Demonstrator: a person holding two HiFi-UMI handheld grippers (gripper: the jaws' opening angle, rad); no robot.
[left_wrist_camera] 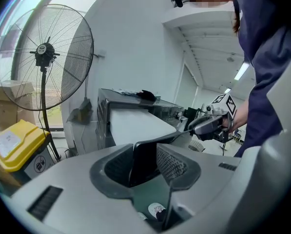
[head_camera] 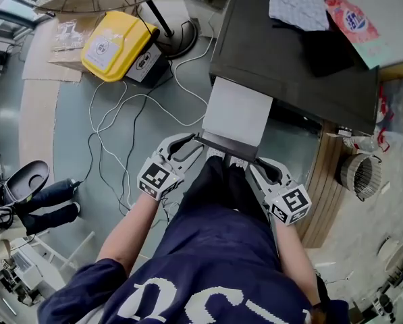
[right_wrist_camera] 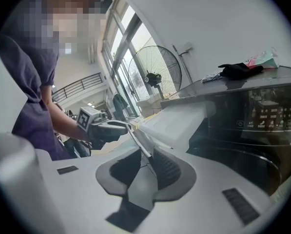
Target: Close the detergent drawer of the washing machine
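The washing machine (head_camera: 282, 59) is dark, and its pale detergent drawer (head_camera: 236, 110) stands pulled out toward me. Both grippers hold the drawer's dark front panel (head_camera: 229, 147). My left gripper (head_camera: 200, 142) is at the panel's left end and my right gripper (head_camera: 245, 160) at its right end. In the left gripper view the panel (left_wrist_camera: 144, 162) fills the gap between the left gripper's (left_wrist_camera: 144, 152) jaws. The right gripper (left_wrist_camera: 208, 125) shows beyond it. In the right gripper view the panel's thin edge (right_wrist_camera: 138, 143) runs between the right gripper's (right_wrist_camera: 143, 165) pads, beside the drawer (right_wrist_camera: 177, 121).
A yellow box (head_camera: 117, 42), a fan base (head_camera: 177, 36) and loose cables (head_camera: 113, 120) lie on the floor to the left. Cloths (head_camera: 297, 2) rest on the machine's top. A wire basket (head_camera: 358, 175) sits at the right. The standing fan (left_wrist_camera: 45, 57) rises left of the machine.
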